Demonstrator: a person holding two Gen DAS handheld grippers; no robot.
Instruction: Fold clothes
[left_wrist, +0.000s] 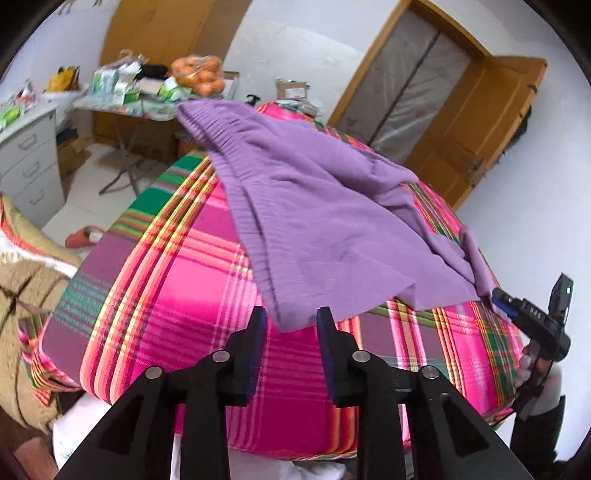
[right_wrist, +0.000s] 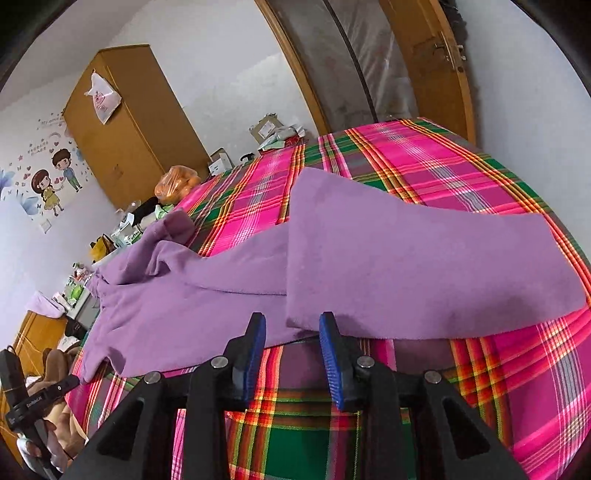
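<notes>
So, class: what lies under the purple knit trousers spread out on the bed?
Under the purple knit trousers lies the pink, green and yellow plaid bedcover, visible all round them. Whatever sits directly beneath the cloth is covered. One leg is folded over on top.

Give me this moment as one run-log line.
step: fold | item: purple garment spread on plaid bed cover, one part folded over | left gripper: open at near corner | right gripper: open at hem
</notes>
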